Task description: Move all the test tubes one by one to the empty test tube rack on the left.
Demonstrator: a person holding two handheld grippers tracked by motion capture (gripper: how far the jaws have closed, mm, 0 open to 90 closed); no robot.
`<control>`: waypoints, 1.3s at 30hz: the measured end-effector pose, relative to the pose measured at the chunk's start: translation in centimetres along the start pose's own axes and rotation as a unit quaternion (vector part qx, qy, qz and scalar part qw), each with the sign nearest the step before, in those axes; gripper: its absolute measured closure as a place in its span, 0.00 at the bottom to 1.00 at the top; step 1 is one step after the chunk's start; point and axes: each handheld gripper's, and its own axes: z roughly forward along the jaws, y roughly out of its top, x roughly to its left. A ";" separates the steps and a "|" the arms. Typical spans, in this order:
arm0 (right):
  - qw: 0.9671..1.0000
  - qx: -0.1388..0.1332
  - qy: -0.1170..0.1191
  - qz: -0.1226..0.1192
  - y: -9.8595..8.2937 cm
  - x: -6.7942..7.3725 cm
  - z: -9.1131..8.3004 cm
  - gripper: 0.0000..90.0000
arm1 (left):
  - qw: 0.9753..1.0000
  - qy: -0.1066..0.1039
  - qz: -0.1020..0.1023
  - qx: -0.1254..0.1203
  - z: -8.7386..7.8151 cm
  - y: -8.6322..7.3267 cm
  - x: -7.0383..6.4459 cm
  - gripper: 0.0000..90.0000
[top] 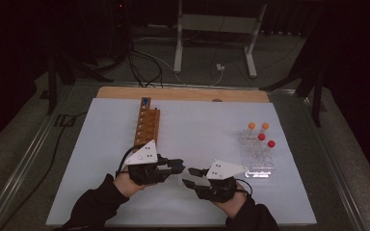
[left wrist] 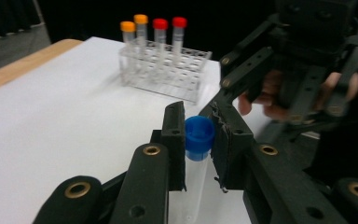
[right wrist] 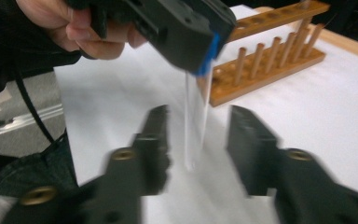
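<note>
- High view: both tongs meet near the front middle of the white-covered desk [top: 101, 159]. The left tongs [top: 177, 166] point right, toward the right tongs [top: 191, 177]. A wooden peg-and-hole tube rack [top: 147, 126] stands behind the left hand; a clear plastic rack with orange- and red-capped tubes [top: 257, 153] stands to the right.
- Left gripper view: the left tongs [left wrist: 204, 140] are clamped on the blue screw cap of a clear plastic test tube [left wrist: 198, 140], which hangs downward between the jaws. The right tongs sit just beyond it.
- Right gripper view: the right tongs [right wrist: 198, 140] are spread wide on either side of the tube's clear body [right wrist: 196, 121], not touching it.
- Risk: the grip is on the cap only, so if the right tongs close off-centre or sideways, the tube could tilt, twist loose from the cap, or drop onto the desk.
</note>
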 end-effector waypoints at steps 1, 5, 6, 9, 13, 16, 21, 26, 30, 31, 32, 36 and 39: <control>1.000 0.000 0.000 0.000 0.0 0.0 0.0 0.57 | 1.000 0.000 0.000 0.000 0.0 0.0 0.0 0.86; 1.000 -0.020 -0.007 0.016 0.1 -0.5 -0.7 0.27 | 1.000 0.023 -0.008 -0.004 -1.1 0.6 1.4 0.86; 0.999 -0.024 -0.006 0.020 0.1 -0.6 -0.8 0.22 | 0.999 0.038 -0.010 -0.007 -1.6 1.0 2.2 0.86; 0.999 -0.036 -0.017 0.028 0.1 -0.9 -1.1 0.15 | 0.998 0.057 -0.006 -0.008 -2.3 1.5 3.0 0.86; 0.998 -0.042 -0.017 0.036 0.1 -1.3 -1.4 0.01 | 0.996 0.086 -0.012 -0.014 -3.5 2.3 4.7 0.86; 0.998 -0.043 -0.021 0.044 0.1 -1.5 -1.6 0.01 | 0.994 0.111 -0.016 -0.020 -4.3 3.0 5.9 0.86; 0.998 -0.046 -0.027 0.038 0.2 -1.6 -2.0 0.00 | 0.988 0.151 -0.023 -0.034 -5.4 3.9 7.9 0.86; 0.998 -0.048 -0.026 0.040 0.2 -1.6 -2.1 0.00 | 0.982 0.187 -0.025 -0.033 -6.2 4.6 10.1 0.86; 0.998 -0.049 -0.024 0.039 0.2 -1.6 -2.1 0.00 | 0.977 0.211 -0.027 -0.026 -6.2 4.8 11.9 0.86; 0.998 -0.049 -0.024 0.039 0.2 -1.6 -2.1 0.00 | 0.975 0.217 -0.027 -0.025 -6.2 4.8 12.3 0.86; 0.998 -0.052 -0.023 0.040 0.2 -1.6 -2.2 0.00 | 0.974 0.222 -0.029 -0.022 -6.1 4.8 12.7 0.86; 0.998 -0.050 -0.023 0.039 0.2 -1.6 -2.2 0.00 | 0.968 0.246 -0.033 -0.018 -5.8 4.6 14.2 0.86; 0.998 -0.049 -0.021 0.040 0.1 -1.7 -2.2 0.00 | 0.963 0.265 -0.037 -0.017 -5.4 4.2 15.5 0.86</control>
